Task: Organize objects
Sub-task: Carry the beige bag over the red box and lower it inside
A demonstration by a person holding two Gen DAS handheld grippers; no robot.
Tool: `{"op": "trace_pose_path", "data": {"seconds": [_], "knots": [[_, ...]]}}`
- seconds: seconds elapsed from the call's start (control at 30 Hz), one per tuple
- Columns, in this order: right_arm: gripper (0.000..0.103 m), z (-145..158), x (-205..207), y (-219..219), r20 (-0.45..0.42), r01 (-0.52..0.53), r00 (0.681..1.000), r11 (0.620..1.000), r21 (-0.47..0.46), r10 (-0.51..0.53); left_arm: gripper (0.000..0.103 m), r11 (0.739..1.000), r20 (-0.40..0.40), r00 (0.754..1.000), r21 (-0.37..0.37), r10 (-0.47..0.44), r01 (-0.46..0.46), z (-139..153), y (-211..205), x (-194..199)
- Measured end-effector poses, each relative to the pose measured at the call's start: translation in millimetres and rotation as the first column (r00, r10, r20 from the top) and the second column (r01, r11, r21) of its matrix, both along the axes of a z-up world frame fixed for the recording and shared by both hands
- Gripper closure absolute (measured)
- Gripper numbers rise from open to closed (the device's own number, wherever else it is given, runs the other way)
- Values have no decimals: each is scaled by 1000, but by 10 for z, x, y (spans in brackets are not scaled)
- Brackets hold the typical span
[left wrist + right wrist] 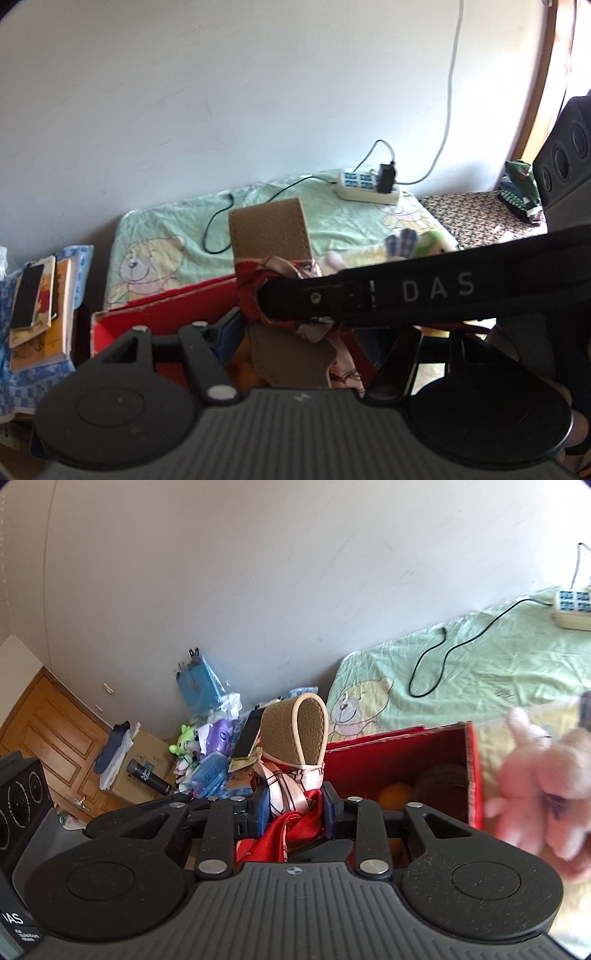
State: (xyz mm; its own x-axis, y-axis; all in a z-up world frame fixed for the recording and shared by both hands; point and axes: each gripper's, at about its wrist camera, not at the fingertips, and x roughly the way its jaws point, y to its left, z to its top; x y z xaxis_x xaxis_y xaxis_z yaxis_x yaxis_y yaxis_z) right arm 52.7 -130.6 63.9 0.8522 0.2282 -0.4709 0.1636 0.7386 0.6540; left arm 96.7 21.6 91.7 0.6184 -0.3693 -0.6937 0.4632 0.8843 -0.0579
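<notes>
Right gripper (295, 805): jaws clenched on a bundle of red-and-white patterned cloth (291, 801) wrapped around the base of a tan loop strap (299, 734); the strap is held upright, rising above the jaws. In the left wrist view the same right gripper (291, 299) is seen reaching in from the right as a black arm lettered "DAS", its tip at the red cloth (251, 291), with the tan strap (269, 229) standing above. Left gripper (306, 332): held low behind the bundle, jaws spread apart, nothing seen gripped between them. Red box (406, 760): open, set on the bed at the near edge of the green bear-print sheet (480, 672), directly behind and beside the held bundle; an orange item (397, 794) and a dark round item lie inside. Pink plush toy (543, 775): blurred, just right of the box. Power strip (369, 186): on the sheet by the wall, a black cable (236, 218) trailing from it. Stack of books (37, 314): beyond the left edge of the bed.
</notes>
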Motion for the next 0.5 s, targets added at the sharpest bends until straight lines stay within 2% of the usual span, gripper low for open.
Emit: {"op": "trace_pose_path", "data": {"seconds": [0.2, 0.37, 0.5], "knots": [[73, -223, 418, 115, -83, -24, 996, 999, 26, 26, 38, 998, -61, 998, 63, 22, -19, -358, 231, 304], [73, -484, 639, 158, -170, -25, 985, 997, 68, 37, 38, 997, -152, 988, 72, 12, -1, -706, 364, 525], [73, -658, 816, 211, -254, -35, 966, 998, 59, 49, 38, 996, -225, 974, 85, 0, 19, -964, 392, 667]]}}
